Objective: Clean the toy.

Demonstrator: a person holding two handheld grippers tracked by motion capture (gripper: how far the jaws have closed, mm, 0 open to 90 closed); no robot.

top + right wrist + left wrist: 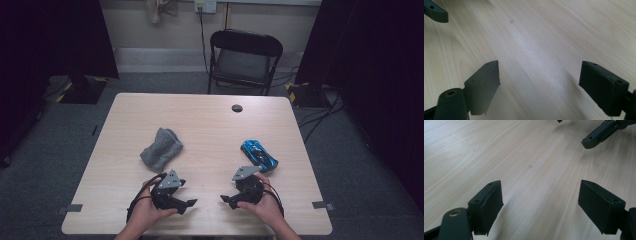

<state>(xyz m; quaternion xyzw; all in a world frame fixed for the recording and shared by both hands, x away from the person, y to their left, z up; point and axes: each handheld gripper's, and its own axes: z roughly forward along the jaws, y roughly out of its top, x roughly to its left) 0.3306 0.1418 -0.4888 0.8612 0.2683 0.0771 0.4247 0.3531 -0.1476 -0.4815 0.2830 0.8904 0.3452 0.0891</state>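
Both grippers hang low over the near edge of the desk (200,120), facing each other with bare wood between them. The left gripper (189,203) sits just near of the grey sock (161,148), which lies crumpled on the desk's left half; its jaws stand wide with nothing between them — the left gripper view shows plain wood grain in the gap. The right gripper (224,199) is as wide and as empty, and the blue toy car (258,154) lies just beyond it and a little to the right, angled across the desk's right half. Sock and car lie well apart, neither touched by a gripper. Beyond the sock, past the desk's far edge, a black folding chair (244,59) stands on the floor.
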